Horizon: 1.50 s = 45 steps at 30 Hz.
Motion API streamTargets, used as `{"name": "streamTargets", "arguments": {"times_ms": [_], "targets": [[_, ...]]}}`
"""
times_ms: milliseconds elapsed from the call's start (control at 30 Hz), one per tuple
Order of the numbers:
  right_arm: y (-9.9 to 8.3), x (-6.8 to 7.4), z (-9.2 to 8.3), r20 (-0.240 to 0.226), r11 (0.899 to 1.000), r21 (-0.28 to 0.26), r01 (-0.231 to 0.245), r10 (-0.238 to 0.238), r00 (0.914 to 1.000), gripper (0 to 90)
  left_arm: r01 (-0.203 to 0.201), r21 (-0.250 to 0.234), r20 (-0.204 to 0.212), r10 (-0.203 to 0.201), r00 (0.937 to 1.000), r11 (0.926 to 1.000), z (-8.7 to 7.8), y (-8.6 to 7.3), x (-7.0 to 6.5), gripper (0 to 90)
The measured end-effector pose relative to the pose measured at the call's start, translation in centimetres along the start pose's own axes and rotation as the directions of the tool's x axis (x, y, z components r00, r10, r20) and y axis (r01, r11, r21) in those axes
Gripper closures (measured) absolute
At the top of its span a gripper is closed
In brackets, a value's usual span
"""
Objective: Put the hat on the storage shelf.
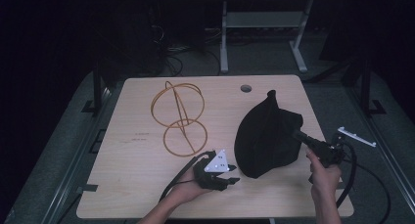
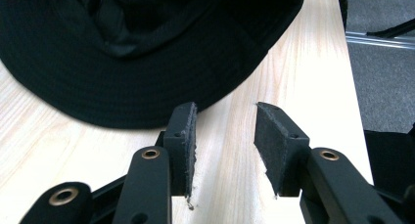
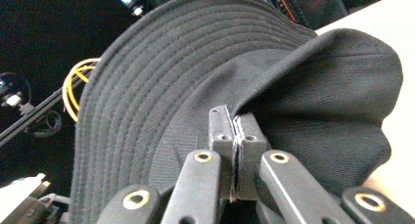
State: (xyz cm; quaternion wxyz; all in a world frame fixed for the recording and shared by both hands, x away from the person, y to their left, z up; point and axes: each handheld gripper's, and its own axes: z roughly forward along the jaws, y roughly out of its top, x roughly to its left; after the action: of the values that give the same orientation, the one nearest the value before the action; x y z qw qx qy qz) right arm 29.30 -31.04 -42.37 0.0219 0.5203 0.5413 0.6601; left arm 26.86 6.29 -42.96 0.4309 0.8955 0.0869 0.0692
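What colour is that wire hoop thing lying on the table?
Yellow-orange; the wire hoop frame shows best in the high view.

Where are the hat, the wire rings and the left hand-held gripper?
hat (image 1: 266, 136): high view, crown fabric.
wire rings (image 1: 178, 117): high view, where the hoops cross.
left hand-held gripper (image 2: 225, 136): left gripper view, gap between its open jaws.

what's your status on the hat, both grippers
Right gripper shut on black hat, jaws pinching a fold of fabric. Left gripper open, short of the brim. Yellow wire frame lies apart, not in the way.
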Motion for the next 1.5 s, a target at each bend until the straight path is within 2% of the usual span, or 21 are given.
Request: {"name": "streamTargets", "arguments": {"times_ms": [67, 100, 433, 633, 900, 1067, 1267, 1333, 1367, 1500], "targets": [[0.5, 0.6, 0.0, -0.005, 1.0, 0.002, 0.022, -0.022, 0.9997, 88.7, -0.005, -0.002, -0.007, 0.005, 1.0, 1.0, -0.2, -0.1, 0.0, 58.1], [1.1, 1.4, -0.1, -0.009, 0.999, 0.001, 0.044, -0.044, 0.999, 88.8, 0.011, -0.006, -0.005, -0.011, 0.9999, 0.9999, -0.4, -0.2, -0.1, 57.7], [3.0, 4.0, 0.0, -0.024, 0.993, 0.002, 0.118, -0.118, 0.9927, 88.8, 0.043, -0.019, -0.007, -0.043, 0.999, 0.9989, -1.4, -1.1, 0.1, 53.1], [3.8, 4.8, 0.3, -0.021, 0.987, 0.02, 0.16, -0.16, 0.9869, 88.8, 0.071, -0.019, -0.008, -0.071, 0.9974, 0.9973, -1.9, -1.8, 0.2, 50.1], [4.8, 5.9, 0.7, -0.013, 0.979, 0.041, 0.202, -0.201, 0.9794, 88.8, 0.072, -0.014, -0.004, -0.072, 0.9974, 0.9973, -2.0, -2.2, 0.2, 47.9], [5.6, 6.7, 0.8, -0.007, 0.973, 0.048, 0.228, -0.228, 0.9737, 88.8, 0.091, -0.029, -0.002, -0.091, 0.9958, 0.9954, -2.1, -2.3, 0.1, 45.9], [6.6, 7.6, 1.2, -0.008, 0.965, 0.06, 0.254, -0.254, 0.9671, 88.8, 0.109, -0.03, 0.0, -0.109, 0.994, 0.9936, -2.2, -2.6, -0.1, 42.5], [6.6, 7.7, 1.2, -0.01, 0.965, 0.06, 0.255, -0.254, 0.967, 88.8, 0.1, -0.021, -0.002, -0.1, 0.995, 0.9947, -2.4, -2.7, 0.0, 42.3], [6.8, 7.8, 1.3, -0.009, 0.964, 0.061, 0.258, -0.258, 0.9662, 88.8, 0.116, -0.024, 0.001, -0.116, 0.9933, 0.993, -2.4, -2.8, 0.0, 41.7], [7.3, 8.3, 1.5, -0.014, 0.961, 0.062, 0.269, -0.269, 0.963, 88.8, 0.127, -0.032, 0.0, -0.127, 0.9919, 0.9914, -2.6, -3.0, 0.1, 40.3]]}}
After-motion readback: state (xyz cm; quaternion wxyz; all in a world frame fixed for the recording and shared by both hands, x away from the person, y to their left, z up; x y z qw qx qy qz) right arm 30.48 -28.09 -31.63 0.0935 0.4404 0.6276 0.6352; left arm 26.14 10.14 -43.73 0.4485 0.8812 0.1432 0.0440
